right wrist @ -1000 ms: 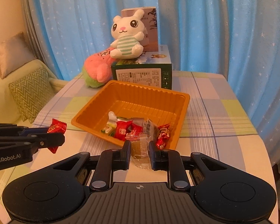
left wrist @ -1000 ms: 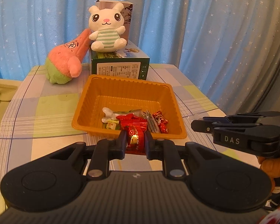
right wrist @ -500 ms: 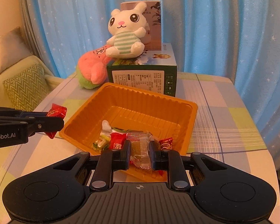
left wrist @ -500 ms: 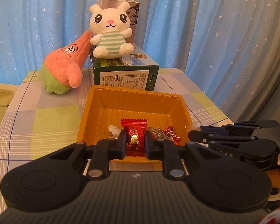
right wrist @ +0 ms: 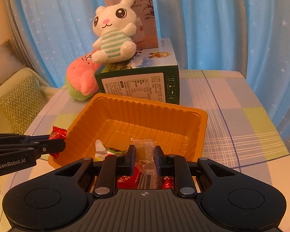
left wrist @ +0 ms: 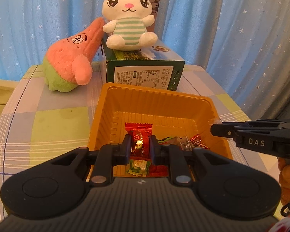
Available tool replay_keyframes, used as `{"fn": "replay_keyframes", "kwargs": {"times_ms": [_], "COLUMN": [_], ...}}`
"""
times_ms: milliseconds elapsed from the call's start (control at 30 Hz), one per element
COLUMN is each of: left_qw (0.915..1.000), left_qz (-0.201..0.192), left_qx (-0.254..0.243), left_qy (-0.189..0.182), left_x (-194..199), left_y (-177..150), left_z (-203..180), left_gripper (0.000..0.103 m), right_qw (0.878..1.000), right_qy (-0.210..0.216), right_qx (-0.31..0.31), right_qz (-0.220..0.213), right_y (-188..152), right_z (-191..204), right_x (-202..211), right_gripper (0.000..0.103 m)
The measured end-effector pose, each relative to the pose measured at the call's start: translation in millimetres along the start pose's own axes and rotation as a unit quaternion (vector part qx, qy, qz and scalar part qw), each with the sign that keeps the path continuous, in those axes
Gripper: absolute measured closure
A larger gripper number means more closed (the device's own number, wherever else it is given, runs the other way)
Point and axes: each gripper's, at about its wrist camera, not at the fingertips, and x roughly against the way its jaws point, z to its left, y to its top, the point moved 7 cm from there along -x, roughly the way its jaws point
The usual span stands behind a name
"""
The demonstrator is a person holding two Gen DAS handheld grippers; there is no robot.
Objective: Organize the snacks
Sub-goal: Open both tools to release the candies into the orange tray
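An orange plastic tray sits on the checked tablecloth with several wrapped snacks in its near end. My left gripper is shut on a red candy with gold print, held over the tray's near part. A green-wrapped sweet lies in the tray below it. My right gripper is shut on a clear-wrapped snack, also over the tray's near end. Red wrappers show beneath it. From the left wrist view the right gripper reaches in from the right; the left gripper shows at the left with its red candy.
Behind the tray stands a green box with a white rabbit plush on top. A pink and green star plush leans beside it. Blue starred curtains hang behind; a sofa cushion lies left of the table.
Both grippers have moved forward and a little down with their snacks, from in front of the tray to over its near end. The tray and plush toys look larger and closer.
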Motion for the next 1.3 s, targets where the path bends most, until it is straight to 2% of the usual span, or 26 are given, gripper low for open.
{"fn": "replay_keyframes", "kwargs": {"times_ms": [400, 500, 800, 967, 1300], "left_qw": [0.9999, 0.9998, 0.9996, 0.9991, 0.9989], "left_qz": [-0.002, -0.003, 0.0, 0.004, 0.0], "left_qx": [-0.004, 0.001, -0.004, -0.027, -0.038], "left_qy": [0.012, 0.017, 0.026, 0.031, 0.028], "left_x": [-23, -24, -14, -10, -5], "left_y": [2, 2, -5, -9, -7], "left_z": [5, 8, 18, 12, 5], "left_gripper": [0.085, 0.071, 0.07, 0.07, 0.07], "right_qw": [1.0, 1.0, 1.0, 1.0, 1.0], "right_qy": [-0.002, -0.003, -0.001, 0.005, 0.007], "right_qx": [-0.002, -0.003, -0.013, -0.015, -0.013], "right_qz": [0.011, 0.011, 0.01, 0.008, 0.005], "right_y": [-6, -7, -5, -2, 3], "right_z": [-1, -1, -3, 3, 9], "right_x": [-13, -13, -9, -7, -6], "right_gripper": [0.082, 0.082, 0.082, 0.082, 0.082]}}
